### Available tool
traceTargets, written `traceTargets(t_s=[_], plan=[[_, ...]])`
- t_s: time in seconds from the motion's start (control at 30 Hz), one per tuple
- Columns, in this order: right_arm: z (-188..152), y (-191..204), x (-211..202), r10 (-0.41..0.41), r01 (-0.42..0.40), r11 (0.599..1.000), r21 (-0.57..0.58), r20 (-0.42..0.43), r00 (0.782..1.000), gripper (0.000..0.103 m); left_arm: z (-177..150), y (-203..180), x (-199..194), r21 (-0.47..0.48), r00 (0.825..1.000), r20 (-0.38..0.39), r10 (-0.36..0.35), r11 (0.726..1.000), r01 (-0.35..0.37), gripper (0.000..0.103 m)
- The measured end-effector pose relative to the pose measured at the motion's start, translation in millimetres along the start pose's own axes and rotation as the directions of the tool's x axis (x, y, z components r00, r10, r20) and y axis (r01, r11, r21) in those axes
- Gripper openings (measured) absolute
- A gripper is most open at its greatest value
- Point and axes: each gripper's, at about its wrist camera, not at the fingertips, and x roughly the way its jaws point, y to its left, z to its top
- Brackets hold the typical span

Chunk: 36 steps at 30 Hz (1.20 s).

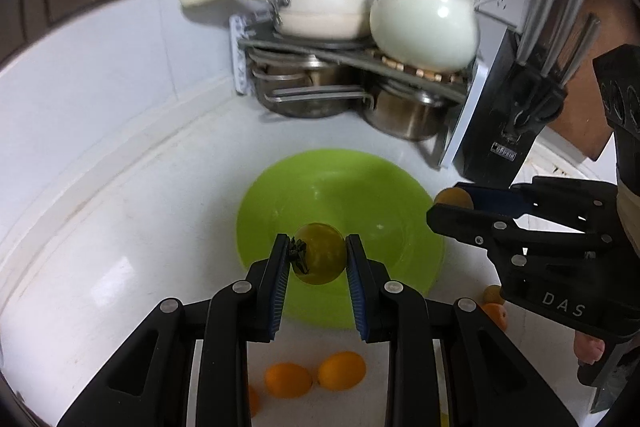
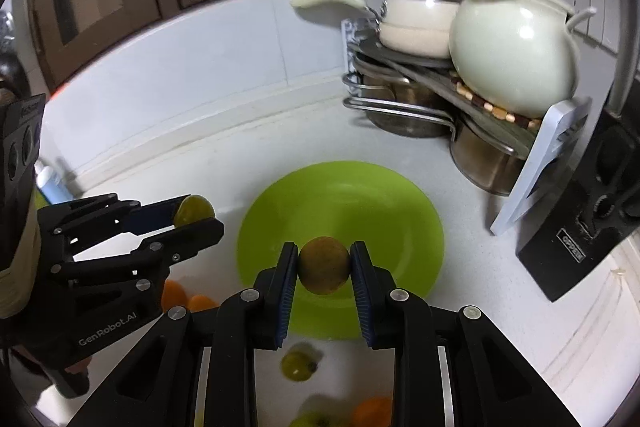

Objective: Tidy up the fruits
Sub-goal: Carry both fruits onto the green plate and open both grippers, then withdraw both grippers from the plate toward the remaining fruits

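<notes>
A green plate [image 1: 340,195] lies empty on the white counter [image 1: 120,227]. Above its near rim, the left gripper [image 1: 318,259] pinches a yellow-green tomato [image 1: 320,255], stem pointing left; the right gripper [image 2: 324,267] clamps a round brownish fruit [image 2: 324,265]. Oranges [image 1: 288,379] lie loose on the counter nearby.

Clamped green tomato [image 1: 319,253], brownish fruit [image 2: 324,271]

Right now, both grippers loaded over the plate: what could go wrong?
1. The green plate looks shallow; round fruit released from height may roll off onto the counter.
2. The left gripper and right gripper converge on one plate and could collide.
3. The yellow-green tomato is clamped across its stem, so it may slip or bruise.
</notes>
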Motion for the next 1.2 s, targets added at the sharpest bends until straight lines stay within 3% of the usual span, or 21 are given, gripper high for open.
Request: traceTargets(t_s=[0.3, 0.6, 0.73, 0.83, 1.03, 1.2], plan=[[1, -22, 42, 0.011, -0.008, 0.999, 0.034, -0.102, 0.995, 0.028, 11, 1, 53, 0.011, 0.993, -0.115, -0.024, 1.0, 0.025, 0.028], [1, -31, 62, 0.013, -0.007, 0.999, 0.045, -0.134, 0.991, 0.028, 13, 3, 77, 0.013, 0.986, -0.163, -0.029, 0.999, 0.031, 0.028], [1, -31, 66, 0.008, -0.001, 0.999, 0.053, -0.135, 0.991, 0.029, 14, 4, 77, 0.019, 0.987, -0.155, -0.027, 0.999, 0.03, 0.033], [2, -32, 64, 0.006, 0.003, 0.998, 0.065, -0.13, 0.992, 0.04, 15, 4, 73, 0.016, 0.99, -0.142, -0.016, 1.0, 0.018, 0.037], [-1, -26, 44, -0.019, 0.024, 0.998, 0.054, -0.087, 0.996, 0.04, 14, 3, 52, 0.018, 0.995, -0.101, 0.0, 1.0, 0.002, 0.042], [-3, -19, 20, -0.023, 0.025, 0.998, 0.057, -0.035, 0.999, 0.043, 10, -2, 27, 0.031, 0.999, -0.05, 0.018, 0.999, -0.016, 0.052]])
